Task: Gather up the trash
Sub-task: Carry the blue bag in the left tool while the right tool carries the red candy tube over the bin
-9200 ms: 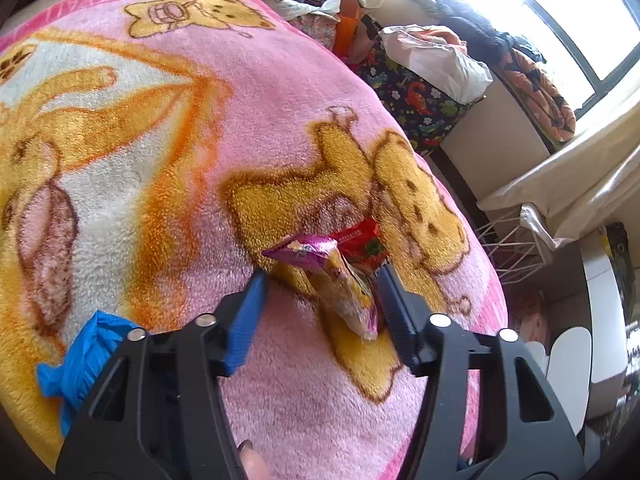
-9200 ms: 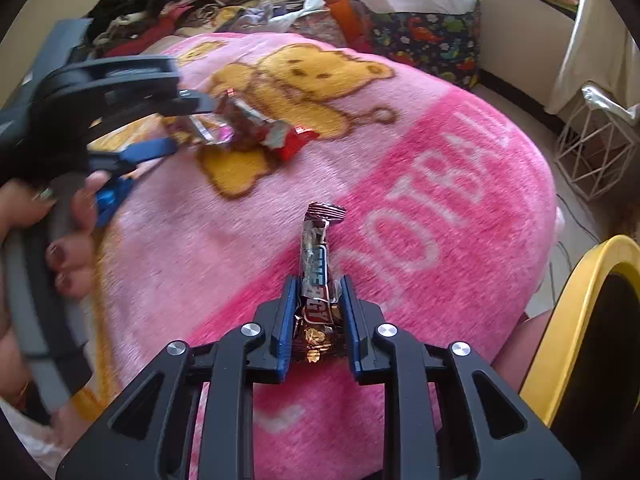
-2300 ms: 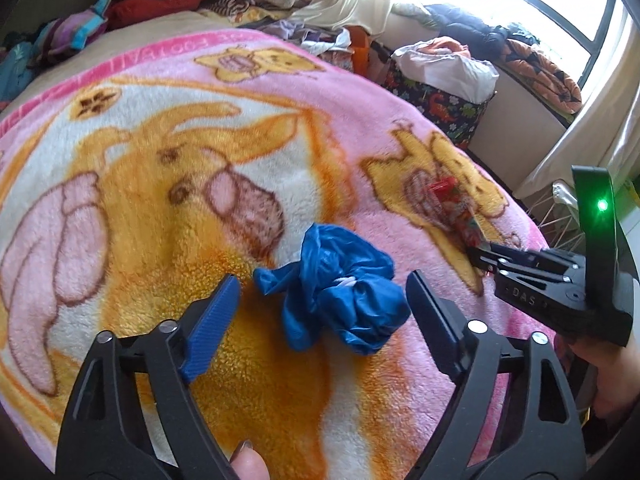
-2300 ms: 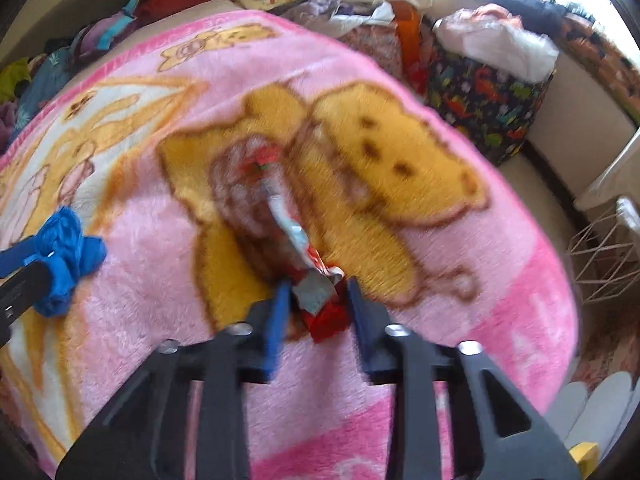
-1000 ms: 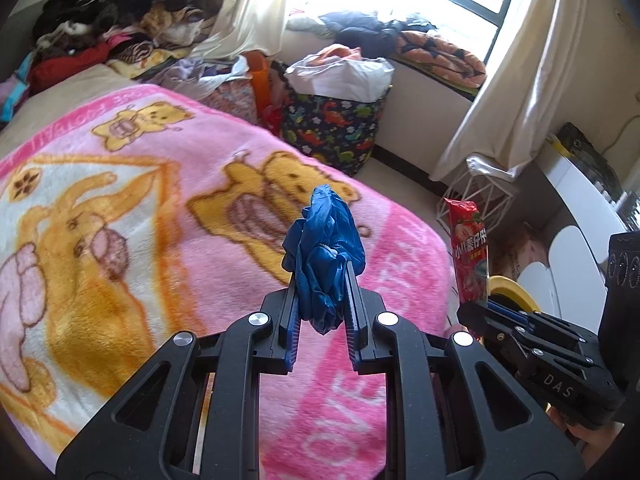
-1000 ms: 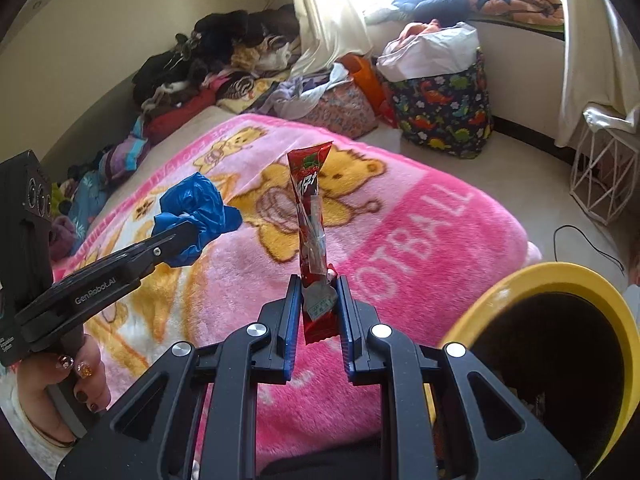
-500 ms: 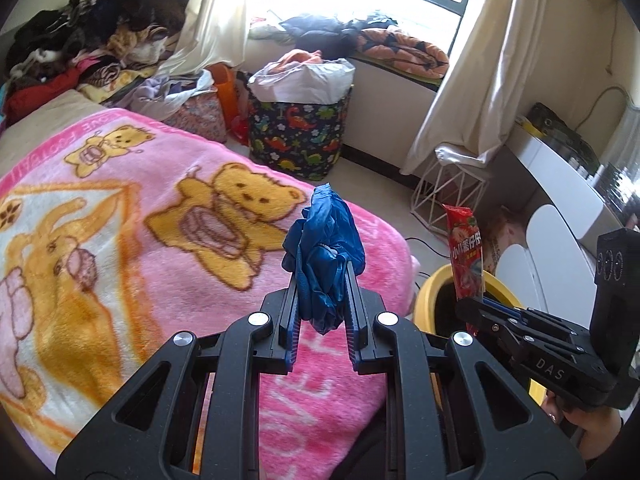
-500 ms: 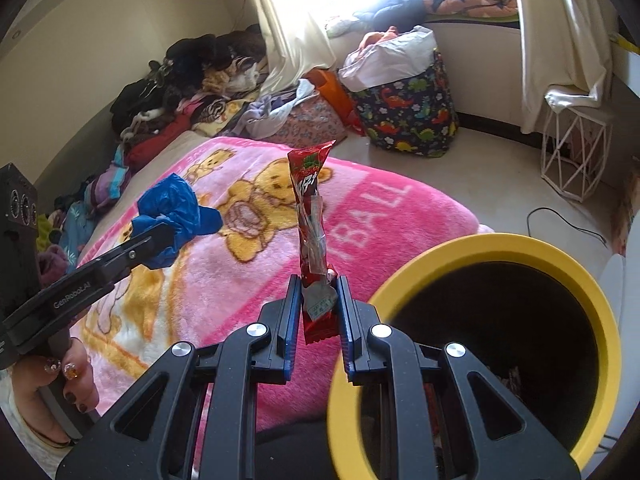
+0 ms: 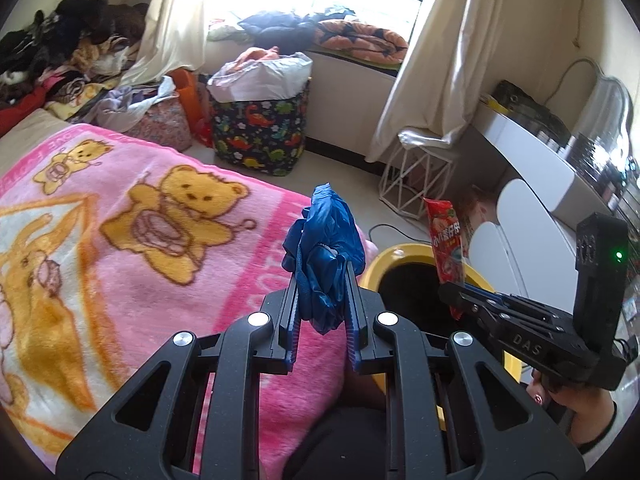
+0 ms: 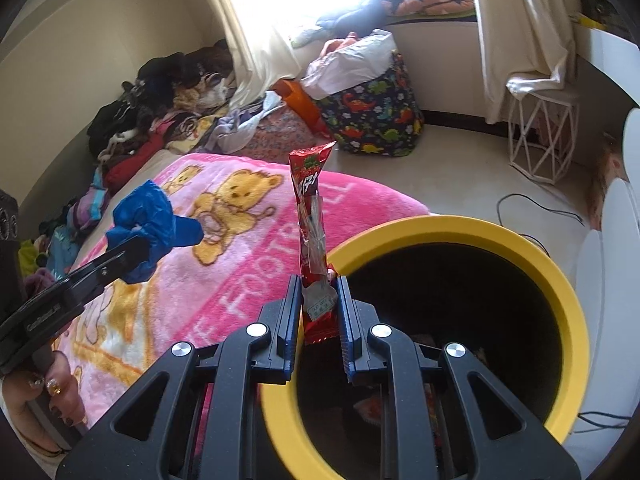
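A bedroom seen from two handheld grippers. At far left lies a bed covered by a pink blanket (image 9: pixel 120 240) printed with yellow teddy bears. Above its edge, the left gripper (image 9: pixel 322 316) has its jaws pressed together on a crumpled blue plastic bag (image 9: pixel 326 256), which sticks up between them. From the right-hand camera the same bag (image 10: pixel 150 220) hangs over the blanket, short of the bin.

To the right stands a round bin with a yellow rim (image 10: pixel 460 226) and a dark inside, just beside the bed. The right gripper (image 10: pixel 319 312) pinches the lower end of a long red snack wrapper (image 10: pixel 310 216), held upright, with the jaws over the near-left part of the rim. In the left camera the wrapper (image 9: pixel 446 248) stands above the bin (image 9: pixel 396 256).

The step in hand appears to be dropping the wrapper. To do it well, the right gripper should probably move a little further right so the wrapper sits fully over the dark opening, then tip it downward before letting go, since a light, tall wrapper could catch the rim or flutter onto the blanket. The blue bag needs carrying further right over the opening before release.

Further right are a white wire stand (image 10: pixel 540 136) and curtains.
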